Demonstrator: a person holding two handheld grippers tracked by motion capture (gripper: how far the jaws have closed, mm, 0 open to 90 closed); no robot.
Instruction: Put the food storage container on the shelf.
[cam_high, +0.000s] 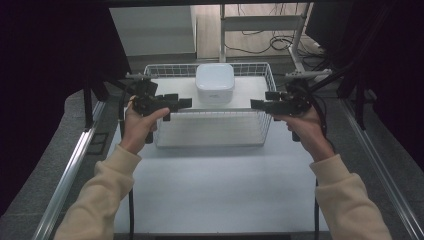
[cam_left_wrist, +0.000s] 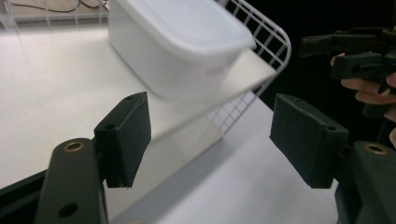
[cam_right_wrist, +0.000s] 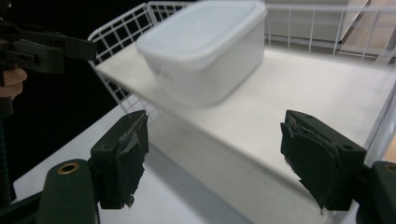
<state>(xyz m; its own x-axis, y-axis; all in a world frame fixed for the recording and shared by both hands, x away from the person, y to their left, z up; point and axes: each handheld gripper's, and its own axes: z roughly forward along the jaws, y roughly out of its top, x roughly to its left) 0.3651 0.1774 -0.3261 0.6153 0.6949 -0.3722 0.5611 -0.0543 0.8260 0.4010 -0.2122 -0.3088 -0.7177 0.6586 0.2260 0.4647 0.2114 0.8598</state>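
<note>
My left gripper (cam_high: 186, 103) and right gripper (cam_high: 256, 104) point inward at each other, level w/ the near half of the white wire basket (cam_high: 170, 69). Both sets of jaws stand wide apart, released, w/ nothing between the pads. The left gripper sits at the basket's left side, the right gripper at its right side; neither touches the wire as far as I can tell.

The white lidded container (cam_high: 215, 82) lies inside the basket, on the raised white shelf (cam_high: 250, 87), at the far middle. It is farther off than both grippers and between their lines, apart from each. In the left gripper view the container (cam_left_wrist: 177, 42) shows above and beyond the open gap, lid on; the basket's rounded wire corner (cam_left_wrist: 275, 42) shows to its right, and my other gripper (cam_left_wrist: 345, 49) w/ fingers (cam_left_wrist: 369, 91) beyond that. In the right gripper view the container (cam_right_wrist: 205, 46) again sits beyond the gap, and my left gripper (cam_right_wrist: 42, 49) shows far left.

Surroundings: white table (cam_high: 220, 185) under the basket, metal rails (cam_high: 75, 165) at the sides, cables (cam_high: 280, 42) on the floor at the far right, cream sleeves (cam_high: 107, 190) at the near edge. The basket's near wire wall stands between the near table and the container.

Hard to make out: the container is blurred in both gripper views; faint print on its side is unreadable. The right gripper's pads (cam_right_wrist: 133, 154) look frayed.
</note>
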